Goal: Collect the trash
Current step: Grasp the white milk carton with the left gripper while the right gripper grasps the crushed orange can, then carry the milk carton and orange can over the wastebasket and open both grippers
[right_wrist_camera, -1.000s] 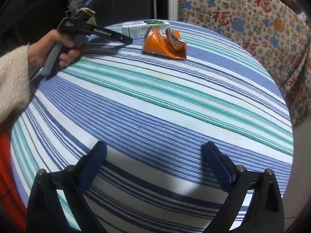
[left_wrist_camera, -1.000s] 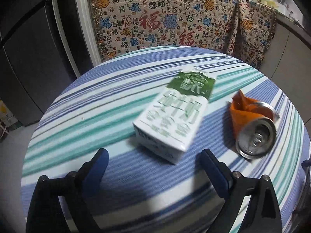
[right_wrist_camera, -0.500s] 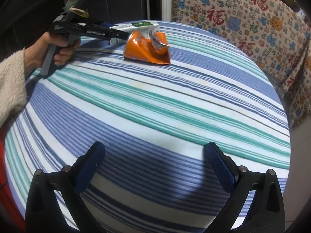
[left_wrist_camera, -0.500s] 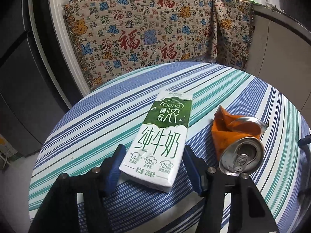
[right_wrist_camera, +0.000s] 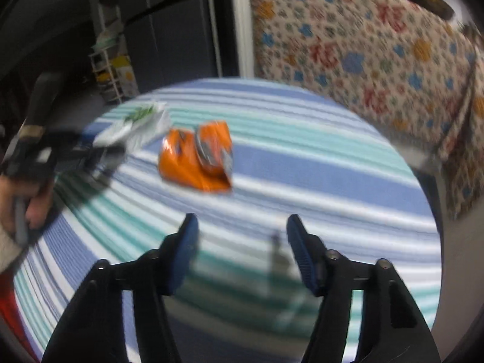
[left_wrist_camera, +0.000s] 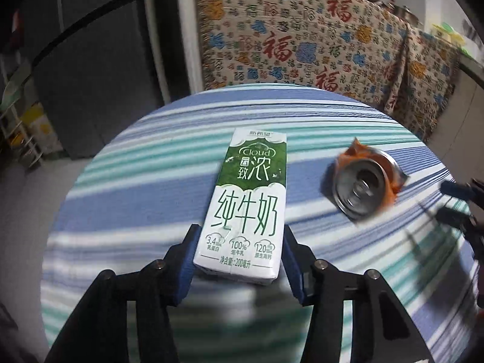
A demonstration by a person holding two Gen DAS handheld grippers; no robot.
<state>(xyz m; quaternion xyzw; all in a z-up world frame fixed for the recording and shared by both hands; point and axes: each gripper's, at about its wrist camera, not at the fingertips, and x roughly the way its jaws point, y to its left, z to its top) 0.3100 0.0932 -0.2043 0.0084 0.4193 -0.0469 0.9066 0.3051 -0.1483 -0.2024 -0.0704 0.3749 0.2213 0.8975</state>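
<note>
The left gripper [left_wrist_camera: 239, 260] has its blue fingers [left_wrist_camera: 189, 261] clamped on the near end of the milk carton [left_wrist_camera: 248, 202], one pad against each narrow side; the jaws have just been closing onto it. The carton lies with its printed face up and its long axis running straight away from the gripper, the green top end pointing toward the far edge of the round worktop [left_wrist_camera: 151, 193] and the white bottom end, with the small print, sitting between the pads. It appears slightly raised over the striped cloth, though the blur beneath it makes that hard to judge.

To the right of the carton and apart from it lies the crushed orange can [left_wrist_camera: 366, 187], its silver lid end turned toward the left camera.

The right gripper [right_wrist_camera: 242, 236] hangs above the striped worktop [right_wrist_camera: 317, 175] with nothing between its fingers [right_wrist_camera: 302, 254]; the jaws have just been closing and stand about half apart. Farther out along its line, the crushed can [right_wrist_camera: 196, 157] rests on the cloth, well short of the pads. Beyond it to the left, blurred, the carton [right_wrist_camera: 136, 127] shows in the other gripper, held by a hand [right_wrist_camera: 24, 199] in a pale fleecy sleeve.

Behind the worktop hangs a patterned throw [left_wrist_camera: 302, 39].
</note>
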